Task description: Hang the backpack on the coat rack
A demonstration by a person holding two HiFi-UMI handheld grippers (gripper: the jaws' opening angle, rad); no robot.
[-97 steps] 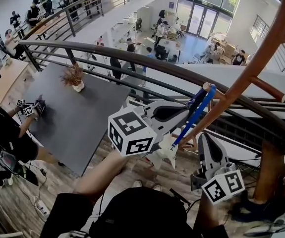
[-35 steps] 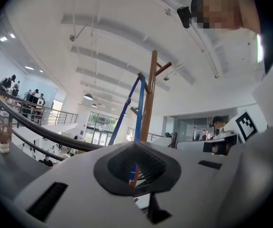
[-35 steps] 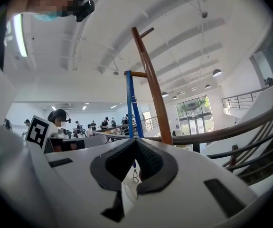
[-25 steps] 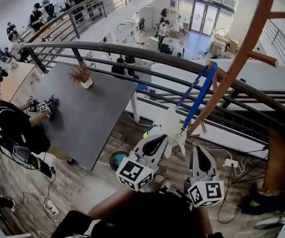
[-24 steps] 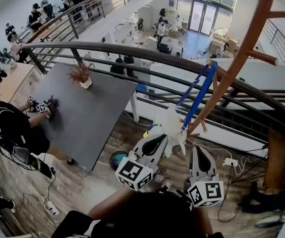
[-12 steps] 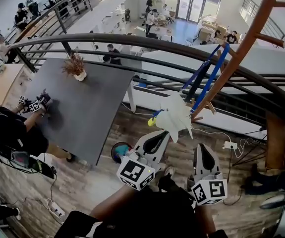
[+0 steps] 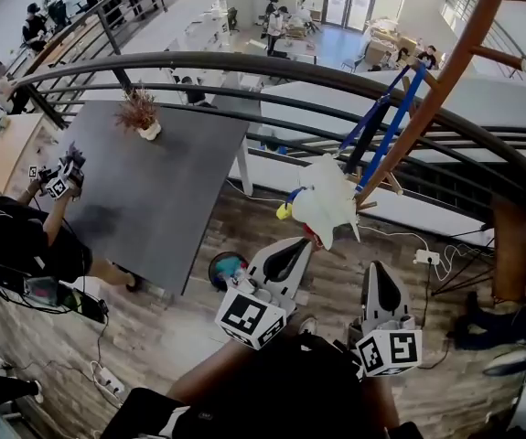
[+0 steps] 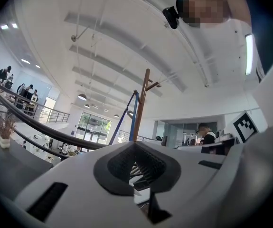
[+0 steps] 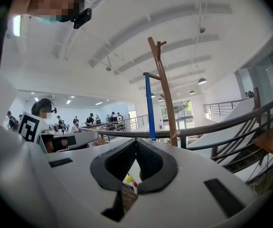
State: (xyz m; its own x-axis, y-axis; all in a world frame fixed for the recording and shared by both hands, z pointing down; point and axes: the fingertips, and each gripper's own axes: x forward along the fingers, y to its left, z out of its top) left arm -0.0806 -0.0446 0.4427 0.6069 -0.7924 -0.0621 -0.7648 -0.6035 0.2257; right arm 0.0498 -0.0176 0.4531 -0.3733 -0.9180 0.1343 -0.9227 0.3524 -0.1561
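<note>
Backpack (image 7: 325,210) hangs by blue straps (image 7: 386,122) from a coat rack (image 7: 445,71) peg; left gripper (image 7: 301,244) and right gripper (image 7: 375,269) below it, jaws together, empty; task looks done.

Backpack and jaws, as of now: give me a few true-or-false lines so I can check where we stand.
1. The backpack hangs by its blue straps from the coat rack. True.
2. The left gripper grips a strap. False: its jaws are together on nothing, below the backpack.
3. The right gripper is apart from the backpack. True.
4. The backpack lies on the dark table. False: it hangs at the rack's pole.
</note>
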